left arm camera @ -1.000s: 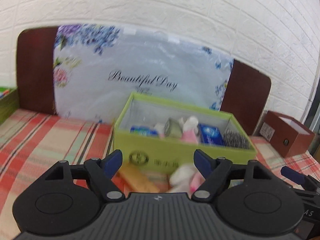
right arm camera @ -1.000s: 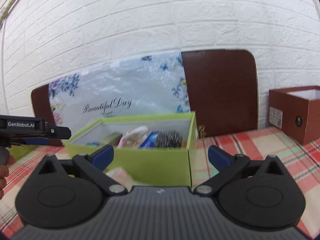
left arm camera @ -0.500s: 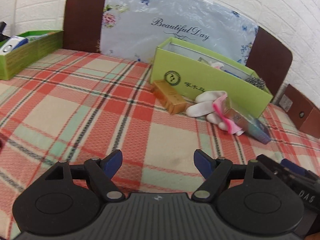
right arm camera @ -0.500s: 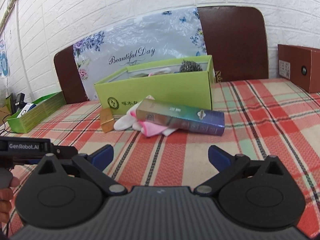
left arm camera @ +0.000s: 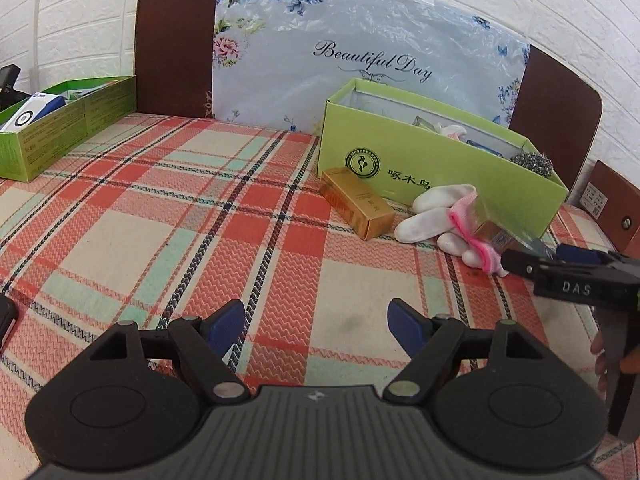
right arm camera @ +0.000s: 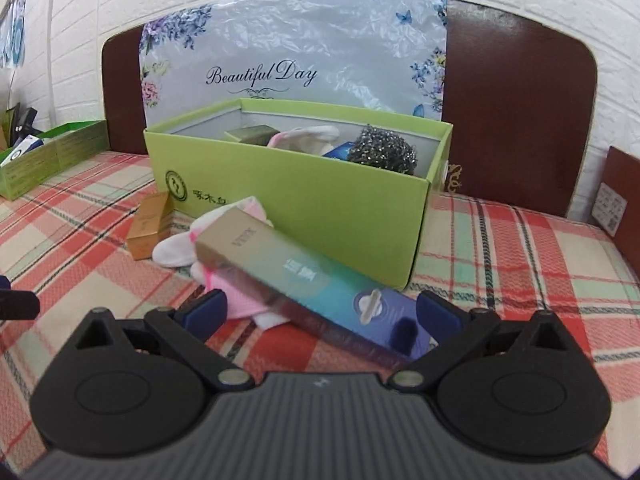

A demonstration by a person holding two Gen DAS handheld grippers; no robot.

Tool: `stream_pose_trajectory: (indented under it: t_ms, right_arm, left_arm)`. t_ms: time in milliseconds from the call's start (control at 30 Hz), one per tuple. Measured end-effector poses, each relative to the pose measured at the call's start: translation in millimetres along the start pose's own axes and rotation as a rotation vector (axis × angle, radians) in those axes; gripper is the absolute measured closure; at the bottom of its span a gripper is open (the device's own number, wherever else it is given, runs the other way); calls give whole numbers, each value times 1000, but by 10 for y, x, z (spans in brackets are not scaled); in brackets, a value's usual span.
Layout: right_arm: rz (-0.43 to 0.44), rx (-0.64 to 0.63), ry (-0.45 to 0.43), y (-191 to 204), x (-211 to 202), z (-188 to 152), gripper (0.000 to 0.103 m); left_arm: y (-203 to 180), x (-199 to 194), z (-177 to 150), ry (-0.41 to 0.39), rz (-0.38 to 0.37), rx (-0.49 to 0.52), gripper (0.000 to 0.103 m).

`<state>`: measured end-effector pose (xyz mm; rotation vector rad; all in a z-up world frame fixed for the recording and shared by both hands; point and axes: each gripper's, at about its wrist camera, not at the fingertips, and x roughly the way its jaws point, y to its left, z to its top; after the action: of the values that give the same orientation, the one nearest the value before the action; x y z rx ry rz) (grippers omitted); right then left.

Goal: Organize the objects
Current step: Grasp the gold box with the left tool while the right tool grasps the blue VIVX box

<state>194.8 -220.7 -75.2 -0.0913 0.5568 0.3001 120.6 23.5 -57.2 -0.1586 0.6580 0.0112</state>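
A long iridescent box (right arm camera: 304, 288) lies slanted on a white and pink glove (right arm camera: 180, 248), in front of the open green box (right arm camera: 320, 208). My right gripper (right arm camera: 324, 312) is open, and the long box's near end lies between its fingers with a gap on the left side. A small gold box (right arm camera: 150, 224) lies left of the glove. In the left wrist view my left gripper (left arm camera: 316, 320) hangs open over bare plaid cloth, well short of the gold box (left arm camera: 356, 208) and glove (left arm camera: 440, 220). The right gripper (left arm camera: 568, 276) reaches in from the right there.
The green box holds a steel scourer (right arm camera: 380, 152), a glove and small packets. A shallow green tray (left arm camera: 60, 128) stands far left and a brown box (right arm camera: 624, 200) far right. A floral bag and a dark headboard back the plaid surface.
The right gripper has come forward and down, so the long box's near end now lies between its fingers. The left gripper first drew back from the green box, then stayed still.
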Motion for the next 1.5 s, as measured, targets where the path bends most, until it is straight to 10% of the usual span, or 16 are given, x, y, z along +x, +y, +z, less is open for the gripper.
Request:
stream_pose_trajectory:
  t_ms: [300,567,933,1167,1233,1300,1500]
  right_arm:
    - [53,-21,78,-161,409,74,0]
    - [109,-64,97,503,-234,-290,0]
    - [-22,42,80,816,-391,-358,17]
    - [-27,86,69,816,-539,-472,19]
    - [-36,89,71,818,-543,-470,24]
    - [-49,95,73,814,-552,-464,41]
    - [-44,142,64,765,-656,-518,60]
  left_arm:
    - [17,49,59,13,-73,-31,21]
    - [78,204,266,4,-55,-48,21]
    - [-154,761,707,-57,-85,-32,21]
    - [-201,1197,819,42,-58,-61,22]
    - [-205,1152,770,13,-81,1,54]
    - [-154,1071,746,34,-133,-2,64]
    - [-41,610,430,66,-177,48,67]
